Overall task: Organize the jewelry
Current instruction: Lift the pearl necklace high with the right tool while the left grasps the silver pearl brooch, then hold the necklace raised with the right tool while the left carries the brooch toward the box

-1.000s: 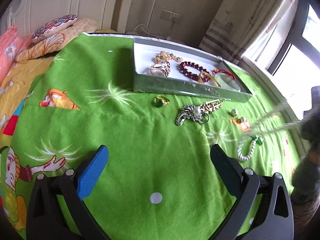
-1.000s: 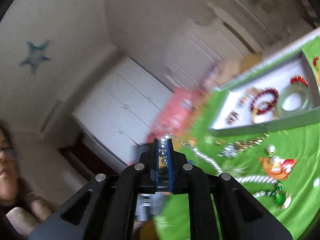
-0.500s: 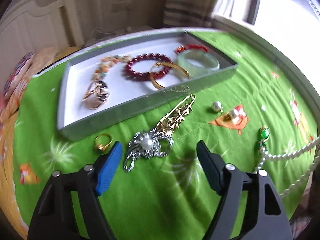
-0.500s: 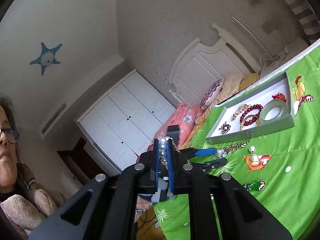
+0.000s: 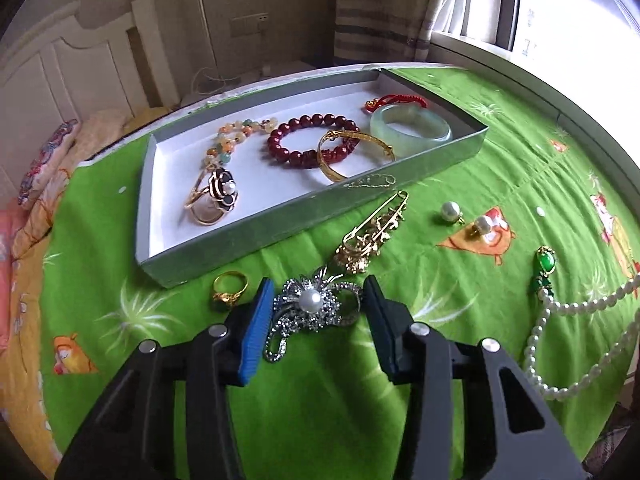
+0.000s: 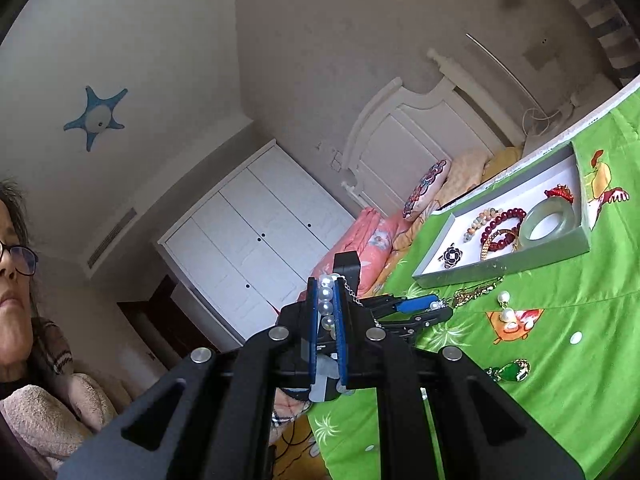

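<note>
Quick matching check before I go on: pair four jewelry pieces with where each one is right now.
Things:
1. silver brooch
2. pearl necklace
3. jade bangle
4. gold ring

Places:
A. on the green cloth, just outside the tray's near corner
B. inside the tray
C. clamped in the right gripper
D. between the closing jaws of the left gripper

Pairs: 1-D, 2-C, 3-B, 4-A
</note>
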Motion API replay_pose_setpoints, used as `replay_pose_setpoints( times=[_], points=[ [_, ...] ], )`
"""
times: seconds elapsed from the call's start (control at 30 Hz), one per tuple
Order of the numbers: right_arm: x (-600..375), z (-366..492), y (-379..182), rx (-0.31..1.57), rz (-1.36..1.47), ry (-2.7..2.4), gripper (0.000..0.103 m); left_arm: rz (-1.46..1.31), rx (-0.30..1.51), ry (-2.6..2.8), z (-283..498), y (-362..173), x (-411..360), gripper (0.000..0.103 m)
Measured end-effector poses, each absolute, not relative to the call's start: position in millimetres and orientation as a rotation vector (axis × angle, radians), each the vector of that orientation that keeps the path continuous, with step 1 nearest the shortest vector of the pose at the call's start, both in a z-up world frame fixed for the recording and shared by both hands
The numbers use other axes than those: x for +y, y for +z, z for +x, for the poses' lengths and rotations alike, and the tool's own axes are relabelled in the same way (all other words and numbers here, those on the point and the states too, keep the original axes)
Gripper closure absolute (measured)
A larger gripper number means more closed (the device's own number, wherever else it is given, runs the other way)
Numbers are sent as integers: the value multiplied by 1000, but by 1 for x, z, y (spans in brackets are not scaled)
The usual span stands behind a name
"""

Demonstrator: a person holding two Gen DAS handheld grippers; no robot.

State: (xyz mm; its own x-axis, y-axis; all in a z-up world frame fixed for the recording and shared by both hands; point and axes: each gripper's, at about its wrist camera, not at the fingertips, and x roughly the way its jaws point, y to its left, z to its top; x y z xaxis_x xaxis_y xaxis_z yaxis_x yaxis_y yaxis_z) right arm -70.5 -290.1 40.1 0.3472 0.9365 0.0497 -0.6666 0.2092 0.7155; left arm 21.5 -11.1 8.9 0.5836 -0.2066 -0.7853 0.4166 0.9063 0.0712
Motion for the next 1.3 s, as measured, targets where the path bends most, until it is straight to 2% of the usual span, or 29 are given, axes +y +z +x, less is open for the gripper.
replay_pose_setpoints(
  times=[0.57,1.3],
  points=[
    [-266,-80,60,433,672,1167,92,281,853,-312,-14,15,4,58],
    [-258,-107,90,383,629,1193,92,111,795,-279,-100,29,30,58]
  ],
)
